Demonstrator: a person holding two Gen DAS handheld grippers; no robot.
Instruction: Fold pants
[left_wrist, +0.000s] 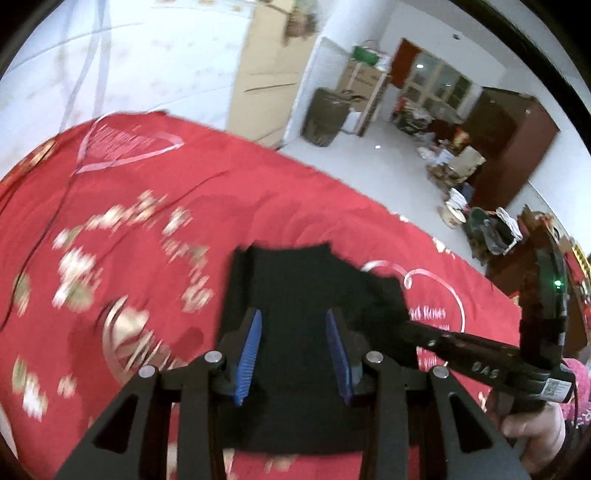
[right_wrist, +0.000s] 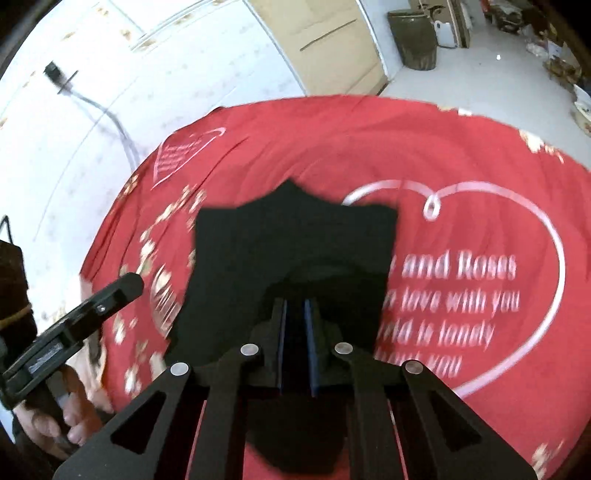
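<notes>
Both grippers tilt steeply down over the black pants (right_wrist: 295, 251), which lie folded on the red bedspread (left_wrist: 147, 206). Left gripper (left_wrist: 294, 354) has its jaws well apart, nothing pinched. Right gripper (right_wrist: 295, 343) is nearly closed; can't tell if it has fabric. A hand (left_wrist: 532, 428) holds its handle.

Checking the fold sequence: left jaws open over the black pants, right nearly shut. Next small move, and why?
Probably lower the left gripper and close it on the folded black fabric pants lying on the red printed bedspread. Its blue pads stand apart with cloth under them, while the right gripper looks shut on the pants.
</notes>
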